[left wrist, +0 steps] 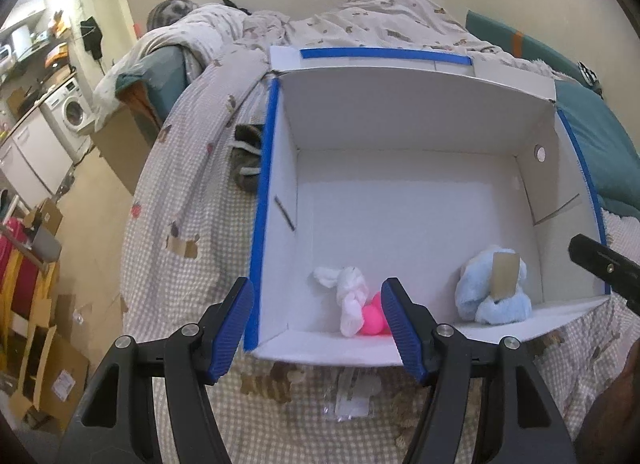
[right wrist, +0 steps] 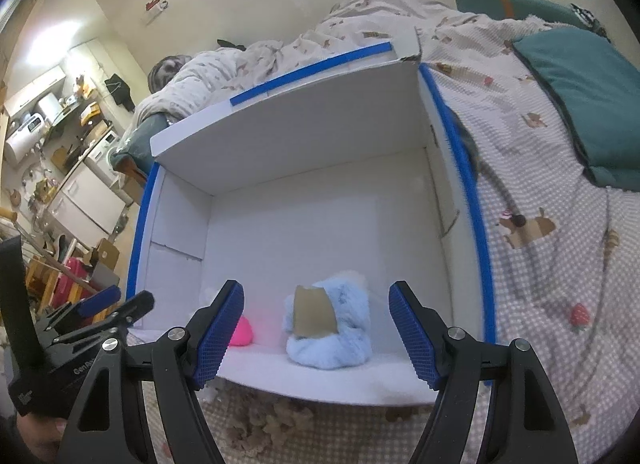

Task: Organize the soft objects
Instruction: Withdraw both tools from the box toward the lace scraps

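Observation:
A white cardboard box (left wrist: 400, 111) with blue tape on its edges lies open on the bed; it also shows in the right wrist view (right wrist: 288, 135). Inside, near the front wall, lie a white soft toy (left wrist: 350, 296), a pink ball (left wrist: 373, 319) and a light blue plush (left wrist: 486, 296) with a tan tag. The plush (right wrist: 340, 336) and the pink ball (right wrist: 241, 332) also show in the right wrist view. My left gripper (left wrist: 318, 328) is open and empty above the box's front edge. My right gripper (right wrist: 316, 334) is open and empty, just before the blue plush.
A checked bedspread (left wrist: 188, 199) covers the bed. A grey striped sock (left wrist: 248, 159) lies left of the box. Teal pillows (right wrist: 592, 91) lie at the right. A clear plastic wrapper (left wrist: 352, 396) lies before the box. Cardboard boxes (left wrist: 44, 364) and a washing machine (left wrist: 72, 115) stand at the left.

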### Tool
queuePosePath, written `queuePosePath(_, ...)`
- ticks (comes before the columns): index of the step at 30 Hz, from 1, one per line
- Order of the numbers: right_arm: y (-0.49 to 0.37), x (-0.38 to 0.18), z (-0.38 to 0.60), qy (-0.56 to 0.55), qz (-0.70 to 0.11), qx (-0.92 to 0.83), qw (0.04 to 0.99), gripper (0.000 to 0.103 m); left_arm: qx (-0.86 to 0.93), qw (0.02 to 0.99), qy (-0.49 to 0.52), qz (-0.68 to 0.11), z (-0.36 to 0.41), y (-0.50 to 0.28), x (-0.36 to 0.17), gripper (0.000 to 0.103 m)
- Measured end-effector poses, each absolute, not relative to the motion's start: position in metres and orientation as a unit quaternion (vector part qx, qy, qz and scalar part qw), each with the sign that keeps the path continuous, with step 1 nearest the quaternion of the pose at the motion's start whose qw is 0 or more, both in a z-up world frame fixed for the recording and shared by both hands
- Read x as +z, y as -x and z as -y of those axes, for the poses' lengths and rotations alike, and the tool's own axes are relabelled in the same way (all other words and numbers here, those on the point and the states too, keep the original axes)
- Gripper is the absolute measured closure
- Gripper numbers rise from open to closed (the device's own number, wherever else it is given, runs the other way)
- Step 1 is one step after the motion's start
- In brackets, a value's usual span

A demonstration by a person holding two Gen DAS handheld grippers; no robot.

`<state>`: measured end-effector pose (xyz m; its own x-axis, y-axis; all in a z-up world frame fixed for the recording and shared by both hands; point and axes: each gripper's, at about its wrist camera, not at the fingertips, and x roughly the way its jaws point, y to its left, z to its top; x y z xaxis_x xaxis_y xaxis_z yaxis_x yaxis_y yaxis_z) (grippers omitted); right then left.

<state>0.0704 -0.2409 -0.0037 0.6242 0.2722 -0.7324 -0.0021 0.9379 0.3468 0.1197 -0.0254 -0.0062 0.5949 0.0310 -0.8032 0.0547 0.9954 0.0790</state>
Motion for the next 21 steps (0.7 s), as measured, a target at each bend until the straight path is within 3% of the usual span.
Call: queuePosePath(21, 0.006, -0.01, 0.221, -0.16, -0.443, 0.11, 0.875, 0.024, 0.006, 0.885, -0.008, -0.466, -0.002, -0.049, -0.009, 0.04)
